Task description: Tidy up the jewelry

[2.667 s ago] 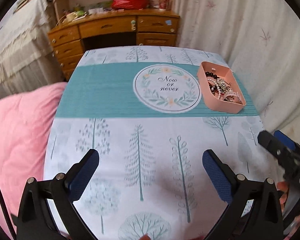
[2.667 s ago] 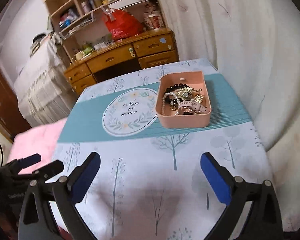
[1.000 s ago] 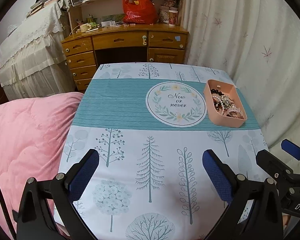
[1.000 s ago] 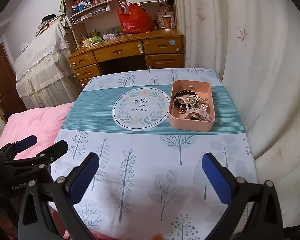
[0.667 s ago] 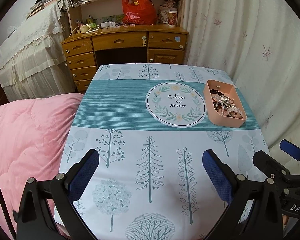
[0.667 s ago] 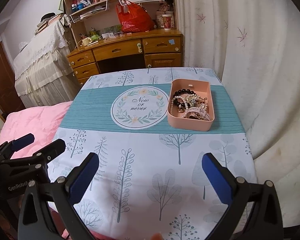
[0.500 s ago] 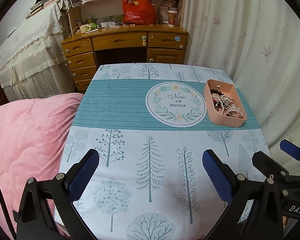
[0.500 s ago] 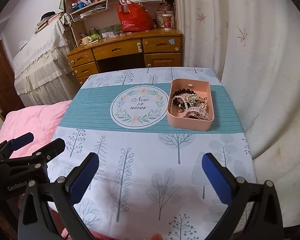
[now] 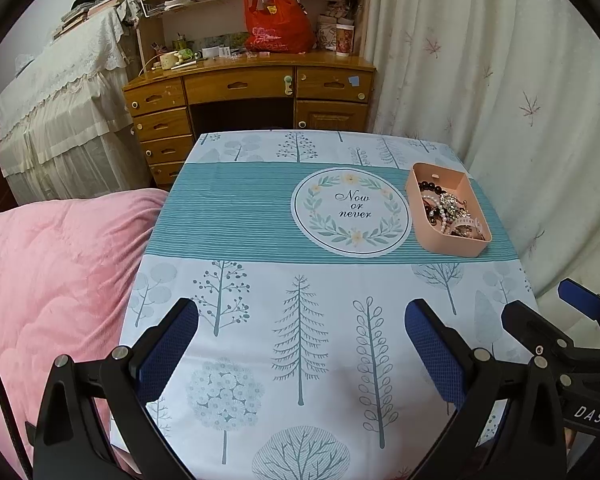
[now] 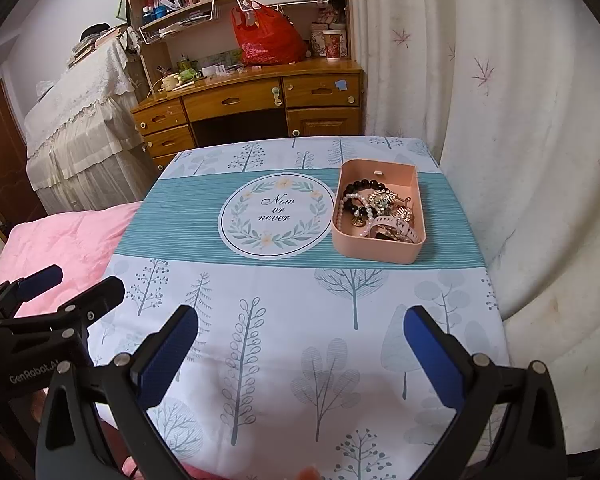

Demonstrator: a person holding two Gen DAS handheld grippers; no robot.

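A pink tray stands on the right of the teal band of the tablecloth. It holds a heap of jewelry: a black bead bracelet, a pearl string, gold pieces and a pink strap. My left gripper is open and empty above the table's near edge. My right gripper is open and empty, also near the front edge, well short of the tray. Each gripper shows at the side of the other's view.
A round "Now or never" print lies left of the tray. A pink quilt lies left of the table. A wooden desk with a red bag stands behind. A curtain hangs close on the right.
Both grippers have pulled back and risen since 2.7 s ago, so the table looks farther. Over the last second almost nothing has moved. Both stay open.
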